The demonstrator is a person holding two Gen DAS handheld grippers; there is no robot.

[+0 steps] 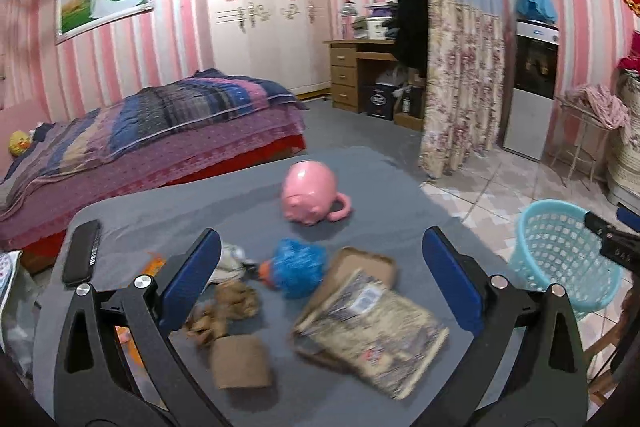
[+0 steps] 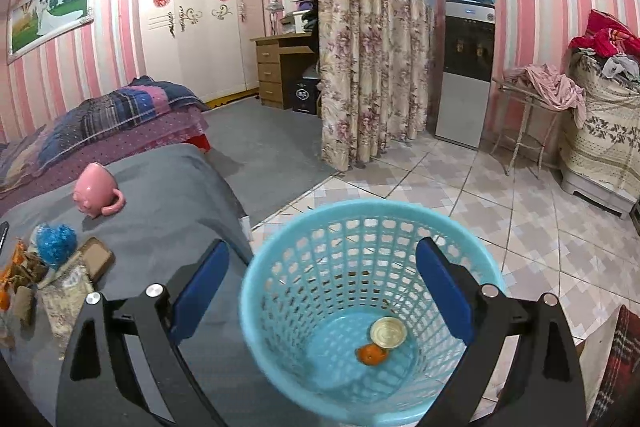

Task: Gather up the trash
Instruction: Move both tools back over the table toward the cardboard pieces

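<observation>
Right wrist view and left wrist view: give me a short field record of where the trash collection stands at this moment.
basket: light blue mesh basket on the tiled floor beside the table
in basket: round metal lid, orange scrap
right hand-held gripper: open, empty, above the basket
left hand-held gripper: open, empty, above the table
on table: pink mug, blue ball, brown scraps, patterned packet

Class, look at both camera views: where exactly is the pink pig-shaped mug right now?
The pink pig-shaped mug lies on the grey table, beyond the blue mesh ball; in the right wrist view it is at far left.
</observation>
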